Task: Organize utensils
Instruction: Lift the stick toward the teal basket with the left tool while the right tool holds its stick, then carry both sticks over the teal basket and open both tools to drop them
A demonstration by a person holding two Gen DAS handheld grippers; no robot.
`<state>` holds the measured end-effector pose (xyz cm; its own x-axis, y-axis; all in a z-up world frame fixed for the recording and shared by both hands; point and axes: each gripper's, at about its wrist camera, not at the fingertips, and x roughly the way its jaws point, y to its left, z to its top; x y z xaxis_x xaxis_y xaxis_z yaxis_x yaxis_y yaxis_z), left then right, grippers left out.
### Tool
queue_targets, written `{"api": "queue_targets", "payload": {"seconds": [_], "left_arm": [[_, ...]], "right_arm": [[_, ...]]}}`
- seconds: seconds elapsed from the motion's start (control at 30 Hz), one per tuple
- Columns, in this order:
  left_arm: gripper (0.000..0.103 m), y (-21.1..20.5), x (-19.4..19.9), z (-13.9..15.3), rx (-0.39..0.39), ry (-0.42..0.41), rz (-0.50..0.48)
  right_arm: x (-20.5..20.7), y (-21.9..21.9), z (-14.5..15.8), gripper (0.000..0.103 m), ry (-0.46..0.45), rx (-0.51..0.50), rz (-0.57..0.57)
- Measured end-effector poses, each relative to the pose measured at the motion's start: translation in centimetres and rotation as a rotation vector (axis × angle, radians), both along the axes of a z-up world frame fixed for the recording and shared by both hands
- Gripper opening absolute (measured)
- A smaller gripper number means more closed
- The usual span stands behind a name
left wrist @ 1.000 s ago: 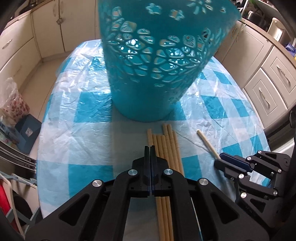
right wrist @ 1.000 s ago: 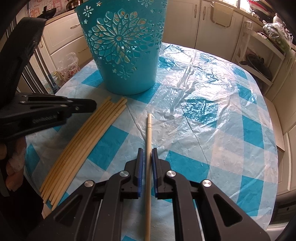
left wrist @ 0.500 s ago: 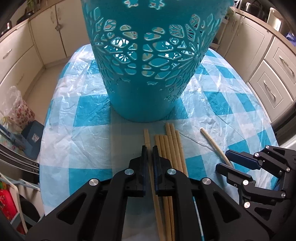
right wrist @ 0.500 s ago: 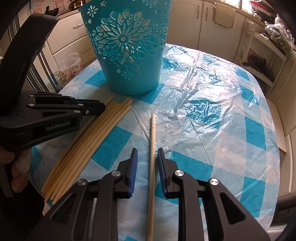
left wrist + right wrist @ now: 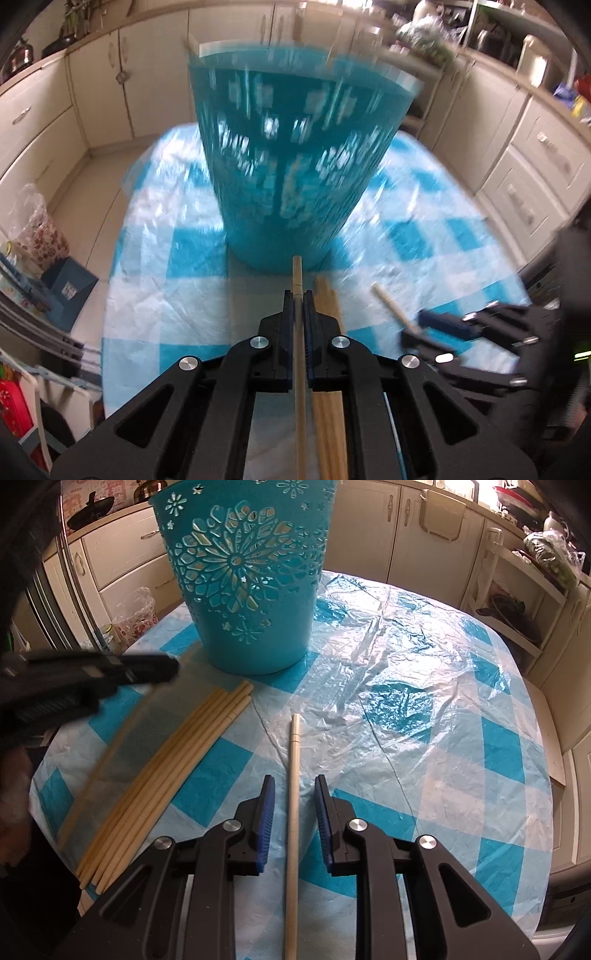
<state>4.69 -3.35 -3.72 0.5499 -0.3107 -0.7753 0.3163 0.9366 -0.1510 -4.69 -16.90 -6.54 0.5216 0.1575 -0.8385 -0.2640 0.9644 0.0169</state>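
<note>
Teal plastic basket (image 5: 243,590) upright at the far side of the checked tablecloth (image 5: 424,738), inside hidden from both views, so no telling whether any utensil is in it yet. Judged early in the job: most of the work left. Left gripper (image 5: 298,306) clamped shut on one chopstick (image 5: 297,273), pads pressed to either side of the shaft, tip pointing at the basket's base. In the right wrist view, that same stick blurred and slanted off the cloth, clear of the rest; picked up, then, but not yet delivered. Bundle of chopsticks (image 5: 177,775) flat on the cloth just beside the left gripper, several lying side by side and touching one another, far ends near the basket's foot but not in it. Lone chopstick (image 5: 293,794) apart from the bundle, lying straight on the cloth between the pads of the right gripper (image 5: 294,786). Jaws there standing apart, a clear gap on each side of the stick, nothing gripped. Left to do, as a judgement: carry the held stick up over the rim and drop it in, close on the lone stick and do likewise, then clear the bundle. Likely trouble: the tall rim well above the table, and thin round sticks prone to rolling.
</note>
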Motion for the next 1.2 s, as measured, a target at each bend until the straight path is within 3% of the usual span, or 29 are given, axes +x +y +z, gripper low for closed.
{"api": "queue_targets", "payload": {"seconds": [0.3, 0.37, 0.47, 0.53, 0.83, 0.93, 1.0, 1.2], "left_arm": [[0.005, 2.3, -1.5, 9.6, -0.147, -0.200, -0.027], [0.005, 2.6, -1.6, 11.7, -0.177, -0.245, -0.026], [0.005, 2.9, -1.2, 14.5, -0.216, -0.319, -0.021], [0.005, 3.3, -0.8, 16.2, -0.243, -0.360, -0.008], [0.005, 2.8, 1.9, 20.6, -0.330, -0.547, 0.088], [0.005, 2.3, 3.0, 21.1, -0.351, -0.625, 0.149], [0.005, 2.1, 3.4, 21.2, -0.347, -0.675, 0.201], [0.005, 1.4, 6.3, 19.5, -0.309, -0.750, 0.345]], "right_arm": [[0.3, 1.2, 0.3, 0.022, 0.001, -0.043, 0.030], [0.6, 1.4, 0.4, 0.019, 0.012, -0.049, 0.045], [0.9, 2.0, 0.4, 0.006, 0.024, -0.059, 0.081], [0.9, 2.1, 0.3, 0.006, 0.024, -0.065, 0.085], [1.3, 1.2, 0.2, 0.006, 0.036, -0.014, 0.096], [1.7, -0.1, 0.2, 0.006, 0.043, 0.062, 0.054], [1.5, -1.7, 1.5, 0.006, 0.000, 0.163, 0.011], [-0.5, -6.3, 6.3, 0.006, -0.255, 0.492, -0.083]]}}
